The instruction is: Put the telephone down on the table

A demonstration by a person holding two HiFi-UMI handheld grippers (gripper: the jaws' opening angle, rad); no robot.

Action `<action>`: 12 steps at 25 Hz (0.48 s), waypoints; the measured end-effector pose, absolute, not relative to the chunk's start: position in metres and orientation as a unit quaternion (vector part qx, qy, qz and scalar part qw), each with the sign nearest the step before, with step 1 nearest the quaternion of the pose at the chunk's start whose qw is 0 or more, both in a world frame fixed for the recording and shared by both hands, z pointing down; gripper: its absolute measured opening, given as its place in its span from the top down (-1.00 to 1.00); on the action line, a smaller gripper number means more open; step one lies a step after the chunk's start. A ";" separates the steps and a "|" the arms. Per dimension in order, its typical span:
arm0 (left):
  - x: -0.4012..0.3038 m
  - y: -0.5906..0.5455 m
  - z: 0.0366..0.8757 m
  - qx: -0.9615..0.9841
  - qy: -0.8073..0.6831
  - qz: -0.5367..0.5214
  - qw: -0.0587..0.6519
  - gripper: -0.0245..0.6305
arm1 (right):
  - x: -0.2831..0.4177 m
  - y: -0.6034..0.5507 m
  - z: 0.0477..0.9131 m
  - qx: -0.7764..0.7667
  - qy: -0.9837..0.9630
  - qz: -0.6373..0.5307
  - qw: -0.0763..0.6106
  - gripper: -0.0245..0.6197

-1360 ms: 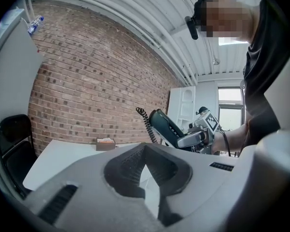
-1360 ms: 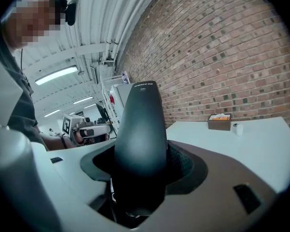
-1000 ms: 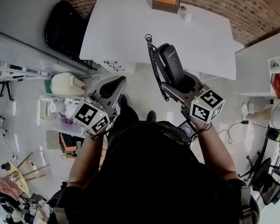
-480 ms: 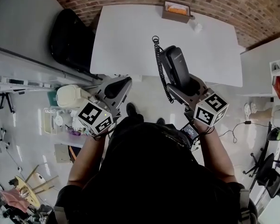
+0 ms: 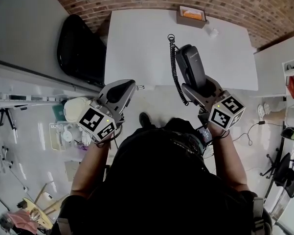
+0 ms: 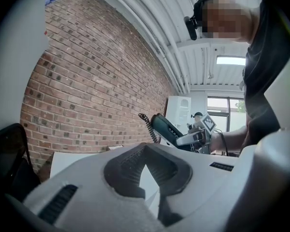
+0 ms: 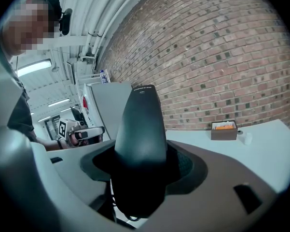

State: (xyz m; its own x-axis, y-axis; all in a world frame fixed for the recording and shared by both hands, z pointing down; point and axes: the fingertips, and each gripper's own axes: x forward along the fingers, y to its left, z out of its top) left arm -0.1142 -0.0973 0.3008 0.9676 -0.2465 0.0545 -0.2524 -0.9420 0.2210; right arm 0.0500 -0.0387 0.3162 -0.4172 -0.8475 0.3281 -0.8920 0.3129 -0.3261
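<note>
The telephone [image 5: 192, 65] (a dark handset, coiled cord [image 5: 174, 67] trailing from its far end) is clamped in the right gripper [image 5: 200, 84]. It's held in the air over the near edge of the table [image 5: 137, 43], not touching it. The left gripper [image 5: 118, 93] hangs just short of the table's near-left corner, jaws together w/ nothing btwn them. A small box [image 5: 191, 15] sits at the table's far edge. The step looks like the carry-in; set-down isn't done yet. Next move prob. calls for lowering the handset flat onto bare tabletop, then parting the jaws.
</note>
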 end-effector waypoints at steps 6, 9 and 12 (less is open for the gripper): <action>-0.129 -0.108 0.303 0.985 -0.133 0.006 0.114 0.90 | 0.049 -0.053 0.314 0.541 -0.808 0.229 0.052 0.07; -0.136 -0.115 0.299 0.983 -0.141 0.000 0.116 0.90 | 0.046 -0.062 0.312 0.538 -0.810 0.228 0.050 0.07; -0.139 -0.114 0.295 0.983 -0.146 -0.001 0.112 0.90 | 0.045 -0.065 0.310 0.533 -0.814 0.224 0.052 0.07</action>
State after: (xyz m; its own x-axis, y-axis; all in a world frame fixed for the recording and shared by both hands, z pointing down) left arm -0.1390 -0.1143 0.2948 0.9572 -0.2879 0.0300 -0.2872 -0.9321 0.2207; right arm 0.0449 -0.0654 0.3096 -0.4260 -0.8447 0.3241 -0.8914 0.3307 -0.3098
